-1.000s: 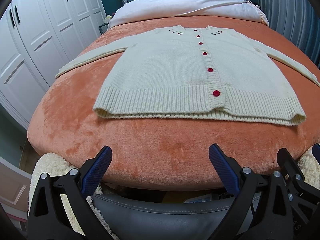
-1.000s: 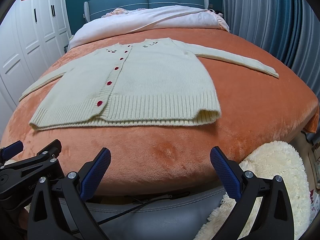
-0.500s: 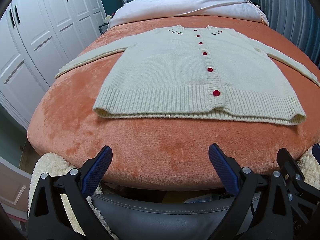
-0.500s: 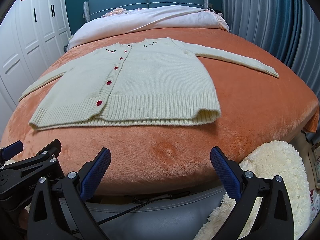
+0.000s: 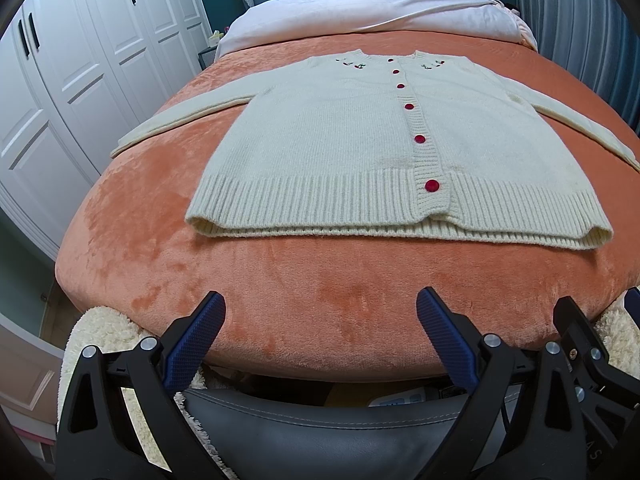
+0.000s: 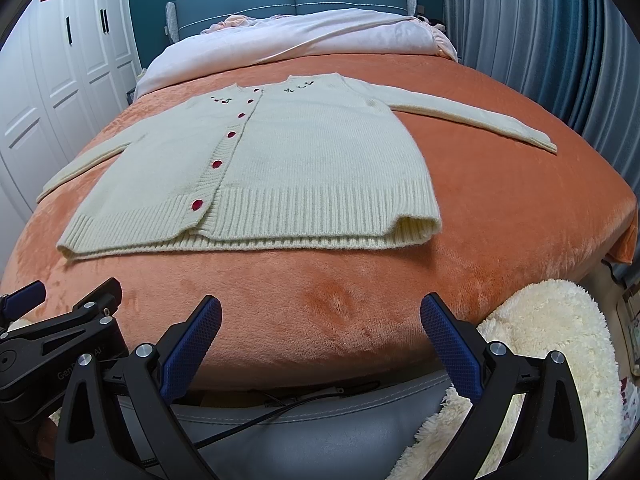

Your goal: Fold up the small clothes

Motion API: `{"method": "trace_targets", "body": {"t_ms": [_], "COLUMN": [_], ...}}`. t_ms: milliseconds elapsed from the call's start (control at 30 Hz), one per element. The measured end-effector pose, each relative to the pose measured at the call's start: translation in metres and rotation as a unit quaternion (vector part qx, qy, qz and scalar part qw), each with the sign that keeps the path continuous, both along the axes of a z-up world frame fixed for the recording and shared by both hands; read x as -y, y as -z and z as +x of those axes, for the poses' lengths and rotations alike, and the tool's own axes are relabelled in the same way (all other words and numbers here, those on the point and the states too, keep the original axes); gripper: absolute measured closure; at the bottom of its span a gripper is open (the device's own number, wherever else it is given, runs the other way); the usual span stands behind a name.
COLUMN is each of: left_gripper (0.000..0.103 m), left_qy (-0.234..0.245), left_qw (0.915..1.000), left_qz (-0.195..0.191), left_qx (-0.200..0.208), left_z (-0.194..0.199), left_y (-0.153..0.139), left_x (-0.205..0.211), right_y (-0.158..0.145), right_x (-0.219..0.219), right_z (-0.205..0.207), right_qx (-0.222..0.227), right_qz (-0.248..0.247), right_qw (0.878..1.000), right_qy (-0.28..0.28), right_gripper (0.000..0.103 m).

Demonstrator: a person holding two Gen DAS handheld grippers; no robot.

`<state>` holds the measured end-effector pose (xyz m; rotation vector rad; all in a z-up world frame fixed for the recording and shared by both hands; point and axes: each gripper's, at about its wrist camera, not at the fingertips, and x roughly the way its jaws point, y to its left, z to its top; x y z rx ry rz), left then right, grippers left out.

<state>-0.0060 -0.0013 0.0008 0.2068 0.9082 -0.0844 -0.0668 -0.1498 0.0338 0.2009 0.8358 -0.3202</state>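
- Nothing has moved since the earlier frames: both my grippers hang where they were, off the foot of the bed, and the garment lies as it did.
- Left wrist view: my left gripper (image 5: 320, 320) stands wide open, blue pads holding nothing, well short of the cream knitted cardigan with red buttons (image 5: 360, 148). It lies flat, buttoned and face up on the orange plush bedspread (image 5: 280, 280), sleeves spread to both sides, ribbed hem nearest me.
- The left sleeve (image 5: 180, 120) runs out toward the white wardrobe (image 5: 60, 80).
- Right wrist view: my right gripper (image 6: 320, 320) is likewise spread open and empty, short of the hem. The right sleeve (image 6: 472, 116) reaches toward the curtain side, its cuff clear of the body.
- I judge the knit soft, light and stretchy, likely to sag and drag on the plush; I would pinch a cuff or shoulder edge, both layers together, and lift before folding inward.
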Motion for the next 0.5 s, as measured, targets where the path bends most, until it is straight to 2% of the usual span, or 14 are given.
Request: {"method": "trace_targets", "body": {"t_ms": [500], "left_gripper": [0.009], "left_qy": [-0.004], "left_qw": [1.0], "left_qz": [0.002], "left_qx": [-0.008], "left_z": [0.0022], "left_y": [0.0077], "left_x": [-0.0071], "right_y": [0.0065], "right_x": [-0.0022], "right_z": [0.0035], "right_qx": [-0.013], "right_qz": [0.0], "right_qw": [1.0], "right_qy": [0.0], "right_gripper": [0.005]}}
